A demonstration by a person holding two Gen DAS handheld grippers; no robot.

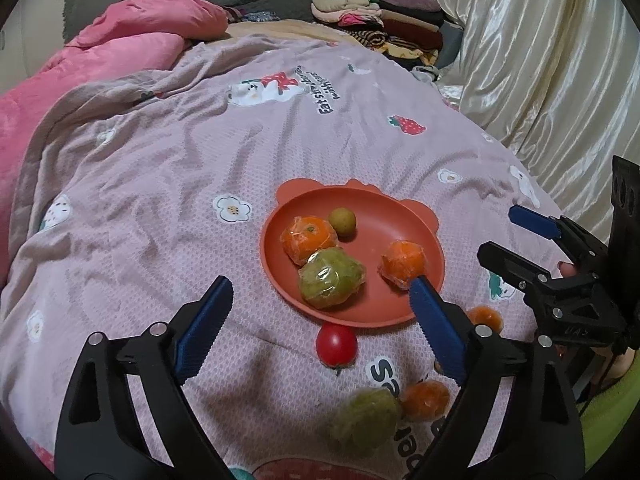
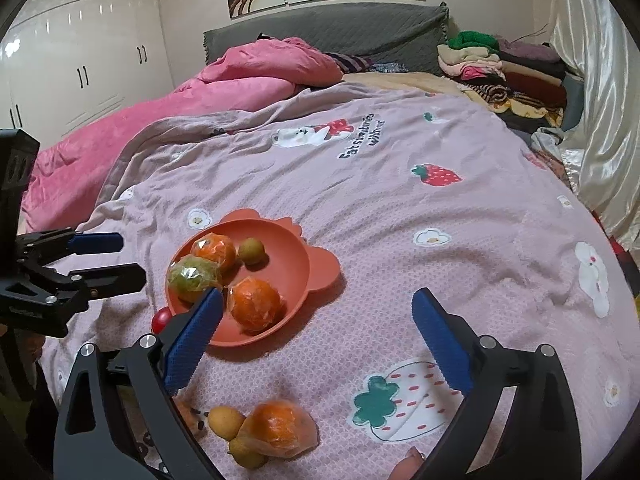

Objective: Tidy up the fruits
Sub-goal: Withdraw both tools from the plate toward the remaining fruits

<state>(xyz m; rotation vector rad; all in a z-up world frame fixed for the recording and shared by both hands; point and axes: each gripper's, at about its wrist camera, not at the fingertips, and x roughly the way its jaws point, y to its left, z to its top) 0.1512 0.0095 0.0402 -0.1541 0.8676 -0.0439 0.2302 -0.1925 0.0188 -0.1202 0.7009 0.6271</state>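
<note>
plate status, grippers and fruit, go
Left gripper and right gripper both open, empty. Plate holds four fruits. Tomato and wrapped orange loose on blanket. Nothing blocking.

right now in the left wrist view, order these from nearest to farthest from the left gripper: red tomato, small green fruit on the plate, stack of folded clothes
Measured from the left gripper:
1. red tomato – on the bedspread just in front of the plate's near rim, between the fingers.
2. small green fruit – toward the far side of the plate.
3. stack of folded clothes – far end of the bed, beside the curtain.
</note>
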